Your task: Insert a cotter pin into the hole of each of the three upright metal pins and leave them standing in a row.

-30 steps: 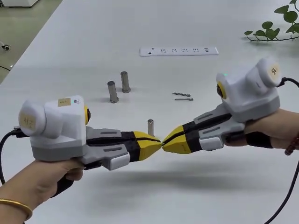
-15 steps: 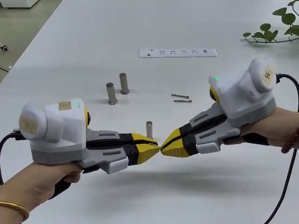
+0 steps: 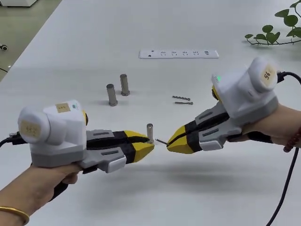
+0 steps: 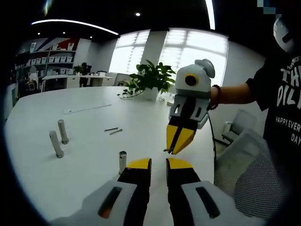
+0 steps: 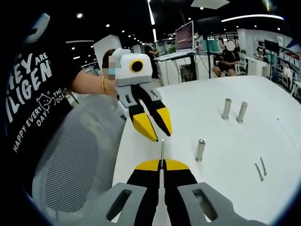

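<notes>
My right gripper [image 3: 169, 143] [image 5: 161, 165] is shut on a thin cotter pin [image 3: 161, 141] [image 5: 162, 149], which sticks out from its yellow tips toward the left. My left gripper [image 3: 151, 144] [image 4: 158, 165] is open and holds nothing, a short gap away from the cotter pin's end. The nearest upright metal pin [image 3: 150, 131] [image 4: 122, 162] [image 5: 200, 149] stands just behind the left gripper's tips. Two more upright metal pins [image 3: 111, 94] [image 3: 124, 84] stand together farther back on the left. Two spare cotter pins [image 3: 182, 100] [image 4: 113, 130] lie on the white table.
A white power strip [image 3: 178, 53] lies across the far side of the table [image 3: 141, 188]. A green plant [image 3: 277, 28] reaches in at the far right. A black cable [image 3: 287, 188] trails from the right gripper. A mesh chair [image 5: 70, 165] stands by the table's edge.
The two grippers' tips met until half a second ago and have now drawn apart. The cotter pin stays in the right gripper, and the left jaws stand apart.
</notes>
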Available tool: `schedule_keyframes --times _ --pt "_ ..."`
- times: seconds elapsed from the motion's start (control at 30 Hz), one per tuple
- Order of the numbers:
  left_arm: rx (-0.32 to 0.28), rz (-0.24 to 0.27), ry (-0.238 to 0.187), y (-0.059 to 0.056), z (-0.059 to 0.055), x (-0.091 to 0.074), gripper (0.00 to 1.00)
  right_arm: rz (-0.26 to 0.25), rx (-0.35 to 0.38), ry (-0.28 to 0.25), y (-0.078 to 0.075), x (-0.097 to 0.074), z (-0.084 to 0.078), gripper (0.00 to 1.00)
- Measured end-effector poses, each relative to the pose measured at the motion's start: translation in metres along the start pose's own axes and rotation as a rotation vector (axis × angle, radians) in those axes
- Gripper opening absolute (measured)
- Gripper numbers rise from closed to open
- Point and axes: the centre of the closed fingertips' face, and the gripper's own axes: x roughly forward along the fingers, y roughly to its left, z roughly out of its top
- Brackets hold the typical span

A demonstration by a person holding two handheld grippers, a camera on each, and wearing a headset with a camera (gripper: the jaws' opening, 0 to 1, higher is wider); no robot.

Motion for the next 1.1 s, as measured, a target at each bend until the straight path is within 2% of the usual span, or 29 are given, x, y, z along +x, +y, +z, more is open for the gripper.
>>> schedule_keyframes --times 0.07,0.13,0.23,0.3,0.33,0.4,0.47,0.5,0.6,0.7,0.77,0.87,0.93,1.1 --pt "-0.009 0.033 -0.001 0.005 -0.001 0.001 0.11 -0.016 -0.006 0.023 -0.005 0.000 -0.003 0.00" --pt "-0.003 0.036 -0.010 0.005 -0.001 0.002 0.11 -0.020 0.000 0.024 -0.009 0.000 -0.003 0.00" --pt "0.028 0.100 -0.007 0.013 -0.003 0.004 0.11 -0.037 -0.013 0.055 -0.016 0.000 -0.006 0.00" --pt "0.038 0.153 -0.009 0.021 -0.004 0.005 0.11 -0.042 -0.020 0.080 -0.021 0.001 -0.008 0.00" --pt "0.039 0.178 0.008 0.025 -0.008 0.006 0.11 -0.045 -0.026 0.092 -0.023 0.002 -0.009 0.00" --pt "0.044 0.216 0.004 0.031 -0.008 0.009 0.12 -0.049 -0.017 0.115 -0.026 0.003 -0.012 0.00" --pt "0.042 0.221 0.008 0.035 -0.010 0.013 0.13 -0.051 -0.022 0.124 -0.029 0.005 -0.014 0.00" --pt "0.027 0.235 0.019 0.038 -0.013 0.016 0.14 -0.052 -0.020 0.132 -0.030 0.005 -0.015 0.00" --pt "0.035 0.262 0.042 0.044 -0.017 0.021 0.14 -0.058 -0.019 0.163 -0.036 0.007 -0.019 0.00" --pt "0.030 0.274 0.040 0.049 -0.018 0.026 0.15 -0.058 -0.020 0.173 -0.040 0.007 -0.020 0.00" --pt "0.043 0.294 0.063 0.054 -0.022 0.028 0.15 -0.059 -0.025 0.179 -0.043 0.007 -0.021 0.00" --pt "0.020 0.301 0.072 0.059 -0.027 0.033 0.14 -0.062 -0.035 0.189 -0.046 0.007 -0.023 0.00" --pt "0.028 0.313 0.106 0.064 -0.034 0.035 0.14 -0.063 -0.040 0.194 -0.048 0.008 -0.024 0.00" --pt "0.018 0.321 0.116 0.068 -0.038 0.040 0.13 -0.058 -0.042 0.215 -0.054 0.009 -0.028 0.00"
